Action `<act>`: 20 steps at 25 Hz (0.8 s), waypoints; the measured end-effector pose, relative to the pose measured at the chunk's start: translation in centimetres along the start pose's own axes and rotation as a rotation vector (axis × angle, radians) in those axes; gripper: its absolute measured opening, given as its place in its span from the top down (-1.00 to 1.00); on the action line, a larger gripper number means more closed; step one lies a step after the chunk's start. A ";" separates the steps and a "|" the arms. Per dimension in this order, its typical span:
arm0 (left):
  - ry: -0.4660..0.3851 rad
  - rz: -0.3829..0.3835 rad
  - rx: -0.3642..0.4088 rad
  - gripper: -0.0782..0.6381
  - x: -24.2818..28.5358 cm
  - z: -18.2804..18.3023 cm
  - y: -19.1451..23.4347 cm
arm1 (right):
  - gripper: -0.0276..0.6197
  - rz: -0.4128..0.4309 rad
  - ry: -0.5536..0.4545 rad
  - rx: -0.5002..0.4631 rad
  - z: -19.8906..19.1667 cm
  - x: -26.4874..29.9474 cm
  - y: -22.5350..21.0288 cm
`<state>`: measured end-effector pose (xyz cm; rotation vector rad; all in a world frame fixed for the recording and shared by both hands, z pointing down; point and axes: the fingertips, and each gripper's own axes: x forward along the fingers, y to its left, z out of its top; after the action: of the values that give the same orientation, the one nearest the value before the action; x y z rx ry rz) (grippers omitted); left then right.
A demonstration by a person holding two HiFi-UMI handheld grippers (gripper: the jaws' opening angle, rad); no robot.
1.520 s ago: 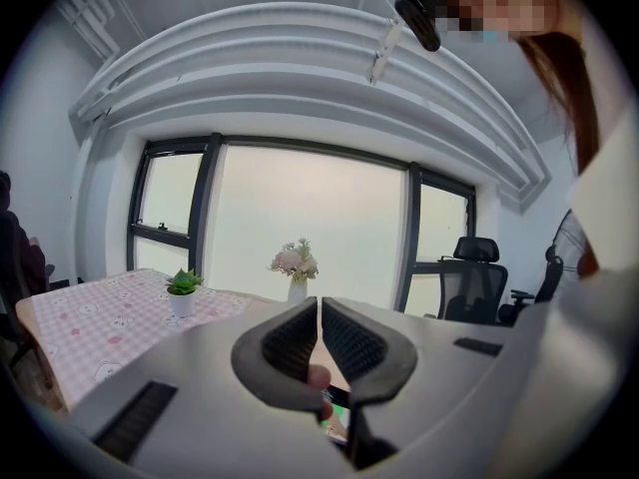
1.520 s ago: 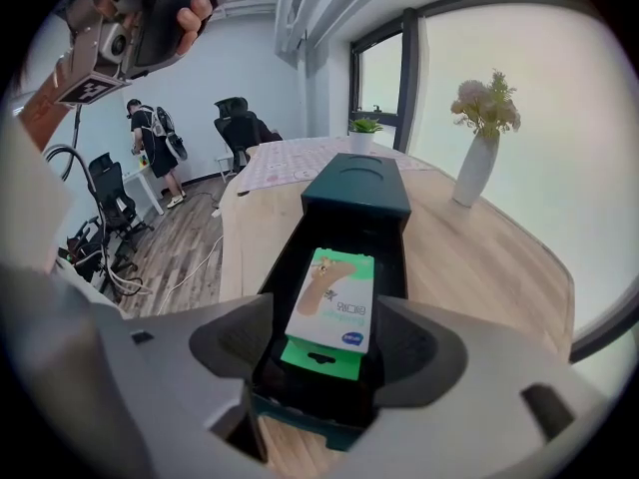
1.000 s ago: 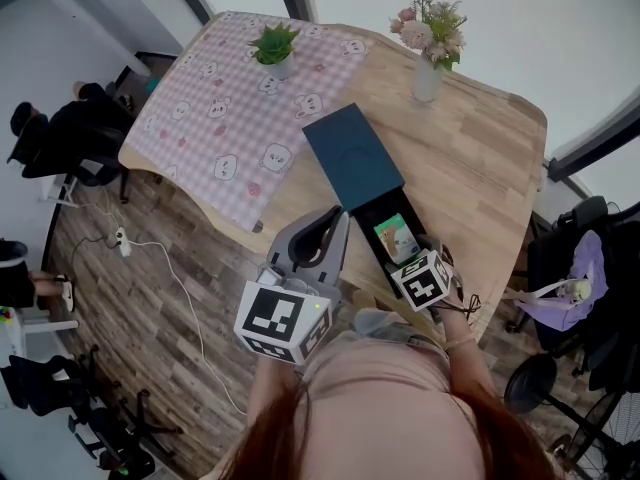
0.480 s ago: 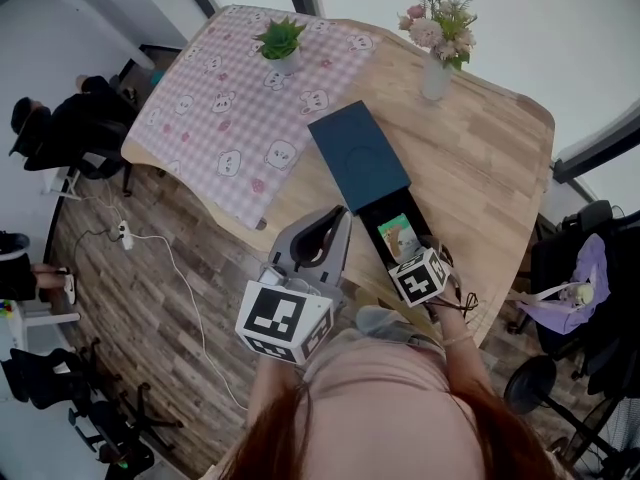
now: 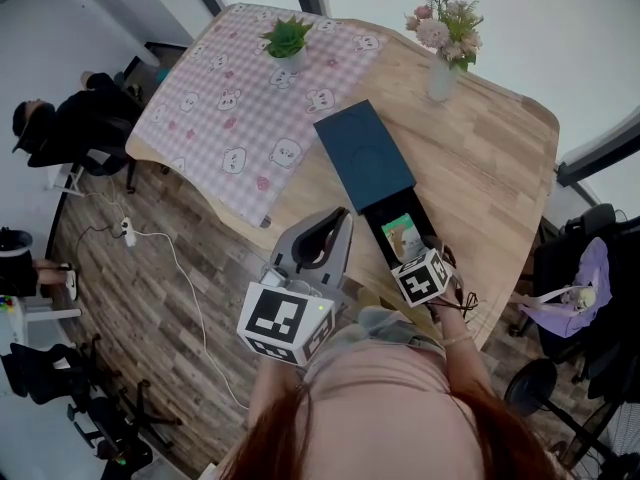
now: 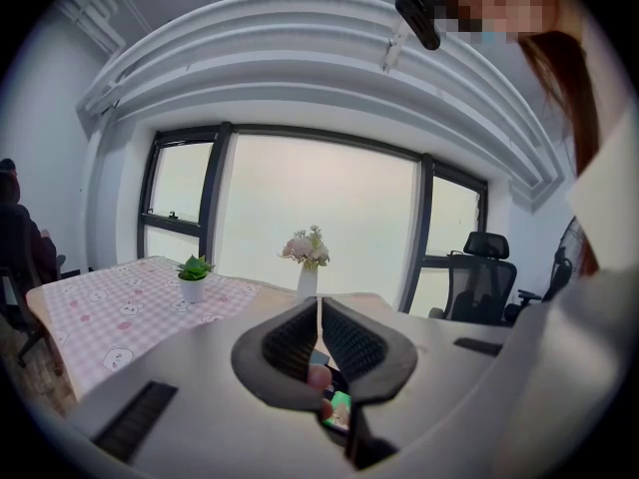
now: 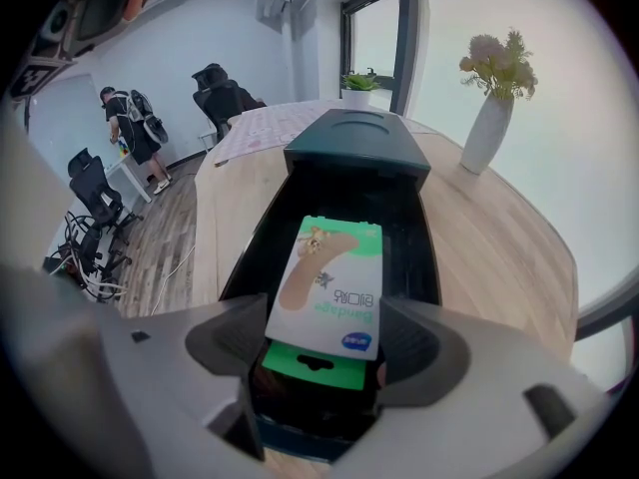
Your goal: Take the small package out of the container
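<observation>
A dark box [image 5: 365,158] lies on the wooden table with its lid slid back and its tray [image 5: 378,230] showing. The small package [image 5: 402,238], a green and white bandage pack, is in the tray, tilted up at its near end. My right gripper [image 5: 412,256] is over the tray's near end. In the right gripper view the package [image 7: 329,277] sits between the jaws of the right gripper [image 7: 321,342], which press on both its side edges. My left gripper [image 5: 338,216] hovers left of the tray, shut and empty; its own view shows the left gripper [image 6: 319,332] with pads nearly touching.
A vase of flowers [image 5: 440,68] stands at the table's far side, and a potted plant [image 5: 285,43] on a pink checked cloth [image 5: 230,118] at the far left. The table's front edge [image 5: 300,230] runs just below my left gripper. Office chairs stand to the right.
Both grippers stay where they were, and the package stays between the right jaws. Only the head view has shifted slightly.
</observation>
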<state>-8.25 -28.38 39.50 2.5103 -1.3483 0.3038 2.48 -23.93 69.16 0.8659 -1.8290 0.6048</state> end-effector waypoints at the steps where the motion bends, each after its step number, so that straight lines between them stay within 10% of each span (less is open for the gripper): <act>1: 0.000 0.001 -0.001 0.73 -0.1 0.0 0.0 | -0.16 -0.002 -0.005 -0.002 0.0 -0.1 0.0; 20: -0.034 0.005 0.010 0.73 -3.3 -0.2 -1.5 | -0.15 -0.029 -0.215 0.027 1.6 -4.5 0.5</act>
<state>-8.78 -24.92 38.49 2.5321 -1.3693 0.2708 2.34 -23.42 64.35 1.0058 -2.0008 0.5354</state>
